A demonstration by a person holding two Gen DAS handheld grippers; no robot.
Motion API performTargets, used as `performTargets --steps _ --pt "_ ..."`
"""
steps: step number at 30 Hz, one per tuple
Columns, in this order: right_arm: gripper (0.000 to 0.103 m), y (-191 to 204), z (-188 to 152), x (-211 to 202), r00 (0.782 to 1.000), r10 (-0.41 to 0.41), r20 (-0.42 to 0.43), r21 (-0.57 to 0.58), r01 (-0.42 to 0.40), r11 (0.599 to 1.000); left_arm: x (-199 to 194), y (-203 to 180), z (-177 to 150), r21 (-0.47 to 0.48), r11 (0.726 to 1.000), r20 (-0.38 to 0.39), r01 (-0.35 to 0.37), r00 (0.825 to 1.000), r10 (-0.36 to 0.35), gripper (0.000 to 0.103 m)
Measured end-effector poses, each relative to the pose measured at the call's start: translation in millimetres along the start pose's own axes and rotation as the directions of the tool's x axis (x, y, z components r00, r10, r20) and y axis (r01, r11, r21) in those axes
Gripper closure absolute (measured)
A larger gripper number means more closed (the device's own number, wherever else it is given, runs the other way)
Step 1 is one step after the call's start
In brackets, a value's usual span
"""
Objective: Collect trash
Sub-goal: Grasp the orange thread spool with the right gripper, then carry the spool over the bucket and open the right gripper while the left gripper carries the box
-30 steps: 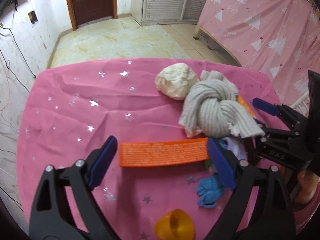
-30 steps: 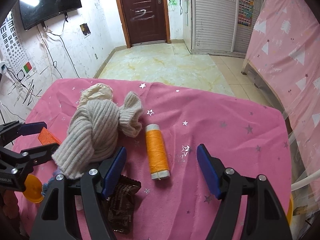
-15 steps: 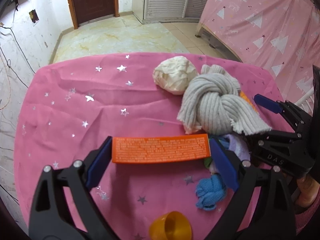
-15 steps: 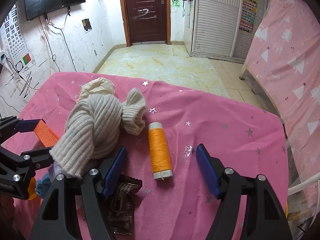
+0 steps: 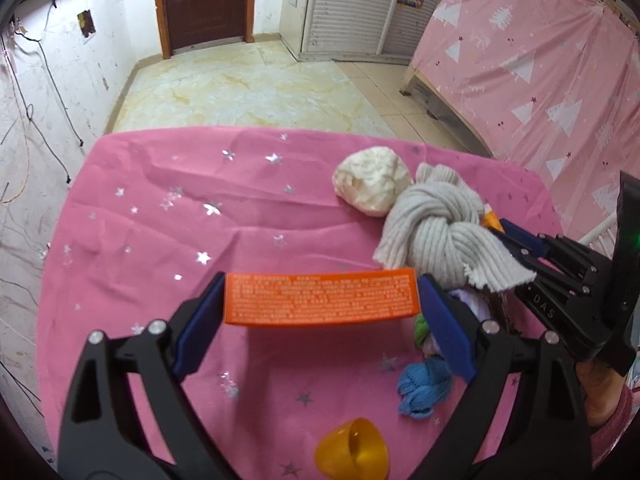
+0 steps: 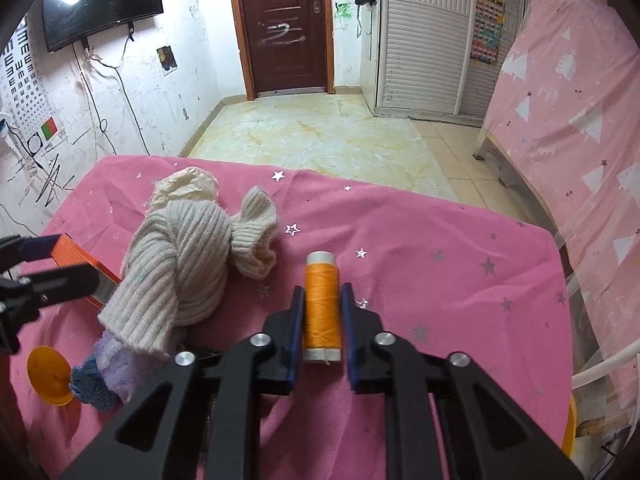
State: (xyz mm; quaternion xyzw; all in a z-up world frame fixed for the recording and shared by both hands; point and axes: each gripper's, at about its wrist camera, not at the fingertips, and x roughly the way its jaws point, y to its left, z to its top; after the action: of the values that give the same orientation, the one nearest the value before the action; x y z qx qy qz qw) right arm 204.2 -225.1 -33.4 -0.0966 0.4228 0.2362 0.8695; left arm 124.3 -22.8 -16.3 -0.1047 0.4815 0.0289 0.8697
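Note:
My left gripper (image 5: 320, 292) is shut on a long orange box (image 5: 304, 300), its pads pressing on both ends. The box hangs just above the pink tablecloth (image 5: 160, 240) and casts a shadow on it. My right gripper (image 6: 322, 300) has its jaws closing, and its blue pads press the sides of an orange thread spool (image 6: 322, 280) lying on the cloth. A crumpled cream paper ball (image 5: 374, 184) sits at the back, against a knotted grey knitted sock (image 5: 436, 228). The right gripper (image 5: 516, 240) shows at the right edge of the left wrist view.
A blue knitted piece (image 5: 424, 384) and a yellow plastic cup (image 5: 352, 452) lie near the table's front edge. Small green and lilac cloth bits sit under the sock. A hand (image 5: 600, 392) holds the right gripper. Tiled floor lies beyond the table's far edge.
The left gripper's pads closed onto the ends of the orange box and raised it off the cloth. The right gripper's wide jaws closed onto the thread spool.

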Motion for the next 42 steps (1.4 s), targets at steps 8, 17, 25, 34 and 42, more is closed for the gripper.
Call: performTargets --steps 8,17,25,34,42 --pt "0.093 -12 -1 -21 0.998 0.03 0.054 0.043 -0.032 0.999 -23 -2 4 -0.002 1.0 0.036 0.004 0.999 -0.003 0.014" --pt "0.093 -30 -8 -61 0.991 0.028 0.129 0.08 -0.038 0.996 -45 -29 10 0.043 0.999 0.079 0.005 0.997 -0.009 0.014" --pt "0.093 -51 -21 -89 0.985 0.012 0.171 0.116 -0.032 0.993 -52 -64 10 0.097 0.995 0.091 0.015 0.996 -0.024 0.014" --pt "0.093 -93 -50 -131 0.974 -0.044 0.223 0.187 0.002 0.982 -54 -128 4 0.187 0.98 0.087 0.071 0.992 -0.088 0.014" --pt "0.093 -135 -81 -163 0.963 -0.114 0.245 0.266 0.046 0.963 -48 -194 -5 0.287 0.951 0.062 0.116 0.988 -0.139 0.014"
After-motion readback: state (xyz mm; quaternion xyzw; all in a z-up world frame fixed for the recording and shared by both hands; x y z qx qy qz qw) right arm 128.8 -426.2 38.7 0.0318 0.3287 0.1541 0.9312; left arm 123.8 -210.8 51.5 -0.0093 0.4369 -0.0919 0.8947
